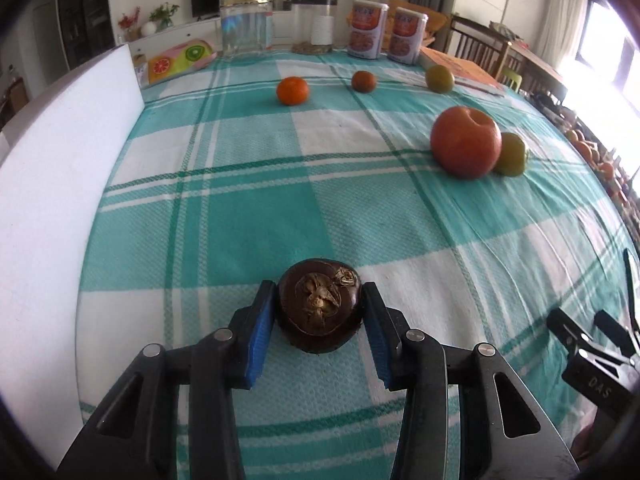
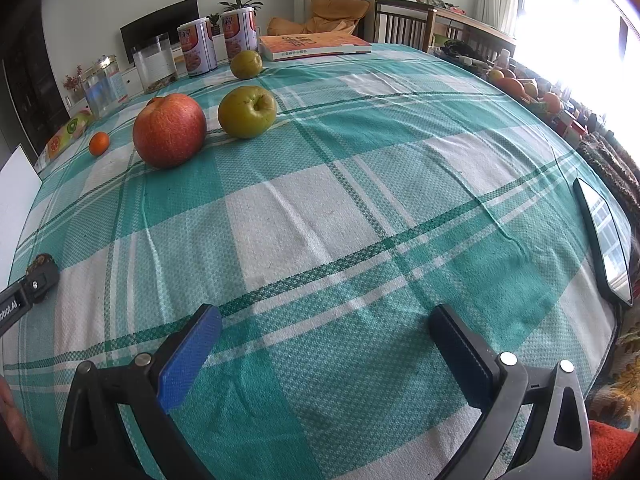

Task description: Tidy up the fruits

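In the left wrist view, the left gripper (image 1: pixel 319 312) has its two blue-padded fingers closed against the sides of a dark brown, round water-chestnut-like fruit (image 1: pixel 319 305), which sits on the teal and white checked tablecloth (image 1: pixel 224 208) with its dry, papery crown turned toward the camera. Farther up the cloth lie a small orange mandarin (image 1: pixel 293 90), a small reddish-brown round fruit (image 1: pixel 363 81) and a greenish round fruit (image 1: pixel 439 78), spaced in a loose row; nearer on the right a large red apple (image 1: pixel 465 142) touches or nearly touches a green apple (image 1: pixel 511 155) partly hidden behind it. At the far edge stand a clear glass jar (image 1: pixel 247 26) and two printed cylindrical cans (image 1: pixel 386 32). In the right wrist view, the right gripper (image 2: pixel 326 354) hangs over bare cloth, its fingers spread wide with nothing between them. The red apple (image 2: pixel 169 129) and green apple (image 2: pixel 247 111) sit just beside each other up the table (the mandarin (image 2: pixel 99 143) lies off to their left), and the left gripper's black tip (image 2: pixel 38 280) shows at the left edge, the dark fruit (image 2: pixel 40 260) just visible at it.
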`<state>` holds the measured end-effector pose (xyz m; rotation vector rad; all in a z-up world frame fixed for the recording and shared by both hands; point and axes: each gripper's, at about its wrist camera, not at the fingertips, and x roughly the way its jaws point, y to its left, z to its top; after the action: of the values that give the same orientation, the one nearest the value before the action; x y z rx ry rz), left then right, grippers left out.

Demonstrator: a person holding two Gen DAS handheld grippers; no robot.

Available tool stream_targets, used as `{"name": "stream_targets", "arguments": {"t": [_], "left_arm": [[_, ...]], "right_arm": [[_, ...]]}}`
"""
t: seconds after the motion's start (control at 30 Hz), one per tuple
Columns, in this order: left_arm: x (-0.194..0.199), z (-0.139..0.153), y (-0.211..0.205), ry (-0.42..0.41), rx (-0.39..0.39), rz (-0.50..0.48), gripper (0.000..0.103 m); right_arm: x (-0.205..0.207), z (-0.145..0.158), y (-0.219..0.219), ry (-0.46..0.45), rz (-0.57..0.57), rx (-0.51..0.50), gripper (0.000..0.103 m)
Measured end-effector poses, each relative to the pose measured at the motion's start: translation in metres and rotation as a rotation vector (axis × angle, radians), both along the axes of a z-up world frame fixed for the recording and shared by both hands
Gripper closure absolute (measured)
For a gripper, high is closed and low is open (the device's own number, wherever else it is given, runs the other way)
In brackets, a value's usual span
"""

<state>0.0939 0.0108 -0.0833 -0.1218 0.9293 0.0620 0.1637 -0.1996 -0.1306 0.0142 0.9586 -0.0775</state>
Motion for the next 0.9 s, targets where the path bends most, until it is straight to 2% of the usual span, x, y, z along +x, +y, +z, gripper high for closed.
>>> {"name": "stream_targets", "arguments": {"t": [0.1,0.2,0.27,0.3,0.67,0.73,0.77,0.8,0.9], "left_arm": [[-0.015,0.0,-0.005,-0.006,0.004,-0.027,0.058],[-0.019,-0.002,-0.004,-0.032,0.014,-0.02,0.052],[-0.017,-0.004,-0.007,-0.022,0.05,-0.02,0.02],[-0.016,-0.007,-0.007,-0.017,0.066,-0.009,0.016],[-0.016,-0.01,-0.006,-0.018,0.067,-0.019,0.01],[-0.016,-0.01,-0.006,-0.018,0.067,-0.019,0.009],[-0.016,-0.01,-0.006,-0.019,0.067,-0.019,0.009],[-0.016,-0.01,-0.006,-0.019,0.067,-0.019,0.009],[-0.016,-0.01,-0.006,-0.019,0.068,-0.019,0.009]], "right_arm": [[0.0,0.0,0.0,0.0,0.0,0.0,0.0],[0.0,0.0,0.0,0.0,0.0,0.0,0.0],[0.0,0.0,0.0,0.0,0.0,0.0,0.0],[0.0,0.0,0.0,0.0,0.0,0.0,0.0],[-0.001,0.001,-0.002,-0.002,0.0,0.016,0.0],[-0.005,0.008,-0.013,-0.034,-0.001,0.138,0.0],[-0.009,0.015,-0.022,-0.075,0.002,0.23,0.0],[-0.011,0.021,-0.029,-0.113,-0.004,0.278,0.0],[0.007,0.037,-0.033,-0.174,0.039,0.262,0.0]]}}
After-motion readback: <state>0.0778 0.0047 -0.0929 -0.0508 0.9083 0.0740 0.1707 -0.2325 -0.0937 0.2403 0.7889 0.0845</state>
